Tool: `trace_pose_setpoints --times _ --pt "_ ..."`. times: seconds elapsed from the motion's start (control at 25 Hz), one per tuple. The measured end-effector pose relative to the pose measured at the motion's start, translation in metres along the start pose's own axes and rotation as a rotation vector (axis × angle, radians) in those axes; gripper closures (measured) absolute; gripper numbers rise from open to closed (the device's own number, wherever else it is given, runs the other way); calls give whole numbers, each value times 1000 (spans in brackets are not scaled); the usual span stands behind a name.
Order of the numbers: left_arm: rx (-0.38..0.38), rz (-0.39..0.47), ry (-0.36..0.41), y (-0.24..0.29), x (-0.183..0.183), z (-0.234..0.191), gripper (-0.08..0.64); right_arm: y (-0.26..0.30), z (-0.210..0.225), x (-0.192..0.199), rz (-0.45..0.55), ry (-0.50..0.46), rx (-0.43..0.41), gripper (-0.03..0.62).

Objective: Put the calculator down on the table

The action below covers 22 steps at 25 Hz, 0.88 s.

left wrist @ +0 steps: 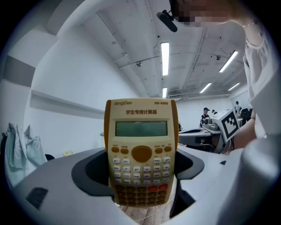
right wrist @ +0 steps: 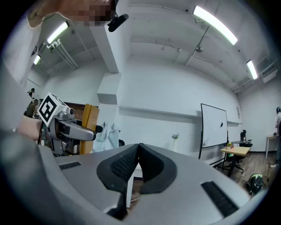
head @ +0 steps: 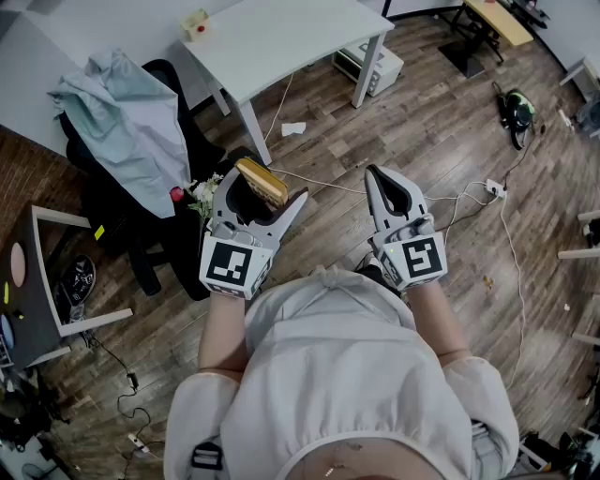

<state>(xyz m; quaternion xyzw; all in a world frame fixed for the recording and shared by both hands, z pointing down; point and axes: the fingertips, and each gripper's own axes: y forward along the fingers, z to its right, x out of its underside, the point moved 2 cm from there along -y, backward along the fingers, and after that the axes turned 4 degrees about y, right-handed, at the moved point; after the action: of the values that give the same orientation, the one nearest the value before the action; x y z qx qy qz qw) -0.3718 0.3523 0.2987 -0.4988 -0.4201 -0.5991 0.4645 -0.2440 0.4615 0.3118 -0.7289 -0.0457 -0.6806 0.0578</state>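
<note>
**Calculator Held Clear of the Desk in the Left Claw**

The left claw [head: 264,192] gripped the calculator [left wrist: 141,158] by its two long edges. Its jaws were spread wide to take the body's width, and the dark pads pressed against either side. In the left gripper view the calculator stood upright between them, keys and grey display facing the camera, its casing yellow-orange with a cream face. From the head view it showed edge-on, raised in the air over the wooden floor [head: 328,122] and resting on nothing but the claw.

The right claw [head: 376,175] was closed and empty. Its own view showed the two ribbed pads meeting at the tips with nothing between them. Both claws pointed roughly level, side by side in front of the person's pale top [head: 337,375], and the right one was apart from the calculator.

The white desk [head: 281,37] stood ahead of the claws, well apart from the calculator. One small cream-coloured object [head: 195,23] sat near its left edge, and what that was could not be made out. Left of the desk a dark chair [head: 112,202] carried a pale cloth [head: 127,117], and a small bunch of flowers [head: 200,194] showed just left of the left claw. White cables [head: 457,199] trailed across the floor to the right. In the right gripper view a whiteboard [right wrist: 214,127] stood against the far wall.
</note>
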Motion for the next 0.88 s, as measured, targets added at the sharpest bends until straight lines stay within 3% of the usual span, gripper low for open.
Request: trace_pose_setpoints --times 0.44,0.6,0.88 --pt "14 7 -9 2 1 -11 155 11 -1 4 -17 17 25 589" --pt "22 2 -35 10 6 -14 155 18 2 16 -76 20 21 588" --pt "-17 -13 -44 42 12 -28 155 49 42 29 -123 65 8 588"
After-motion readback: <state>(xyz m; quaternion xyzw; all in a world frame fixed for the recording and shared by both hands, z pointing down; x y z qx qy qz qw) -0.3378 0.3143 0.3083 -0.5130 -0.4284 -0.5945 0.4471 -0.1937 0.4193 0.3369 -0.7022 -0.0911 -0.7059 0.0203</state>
